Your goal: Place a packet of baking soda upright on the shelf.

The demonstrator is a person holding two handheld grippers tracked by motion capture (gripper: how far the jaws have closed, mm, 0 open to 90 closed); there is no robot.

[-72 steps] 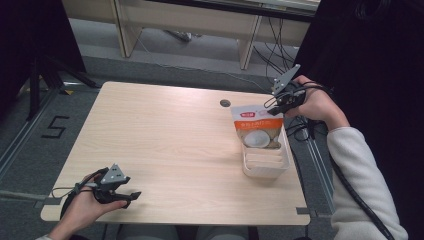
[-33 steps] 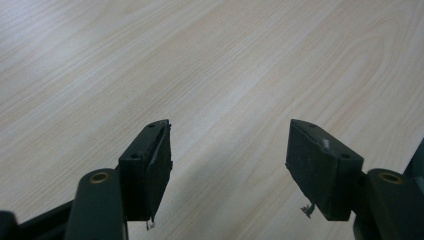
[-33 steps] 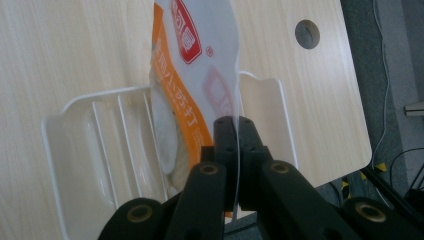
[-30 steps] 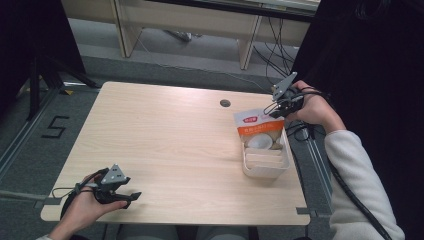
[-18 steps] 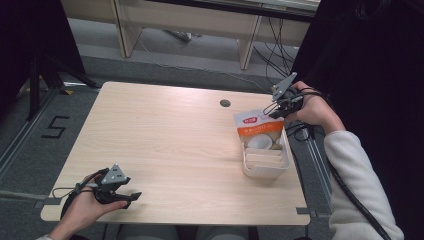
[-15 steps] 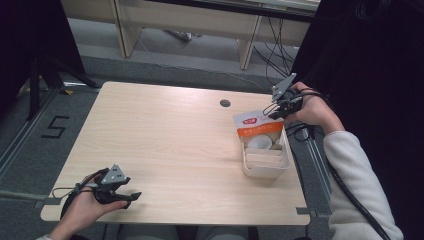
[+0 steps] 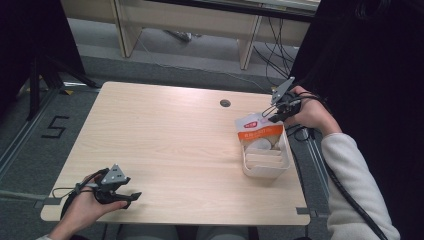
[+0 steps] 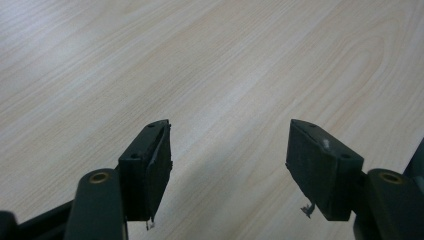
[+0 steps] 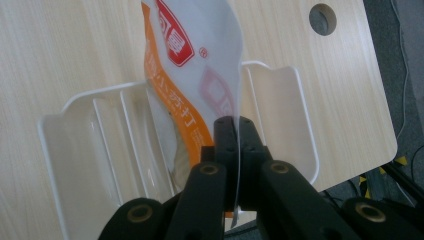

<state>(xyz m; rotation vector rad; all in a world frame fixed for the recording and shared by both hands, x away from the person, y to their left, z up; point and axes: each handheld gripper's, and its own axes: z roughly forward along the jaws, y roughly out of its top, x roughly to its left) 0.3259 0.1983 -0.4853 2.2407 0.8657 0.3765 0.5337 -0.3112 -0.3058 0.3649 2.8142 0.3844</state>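
A clear snack bag [image 7: 257, 130] with orange and red print hangs over the far end of a white divided tray [image 7: 265, 167] at the table's right edge. My right gripper [image 7: 267, 114] is shut on the bag's thin top edge. In the right gripper view the bag [image 9: 190, 65] droops from the shut right gripper [image 9: 233, 125] down into the tray [image 9: 280, 95]. My left gripper [image 7: 131, 197] rests in a hand at the table's near left corner. In the left gripper view the left gripper [image 8: 230, 155] is open over bare wood.
A round cable hole [image 7: 225, 103] lies in the tabletop just left of the right hand. The tray sits close to the table's right edge [image 7: 295, 165]. Desk legs and cables stand on the floor beyond the far edge.
The right gripper has sunk slightly with the bag, which now sits lower and flatter over the tray's far end. The left gripper has not moved.
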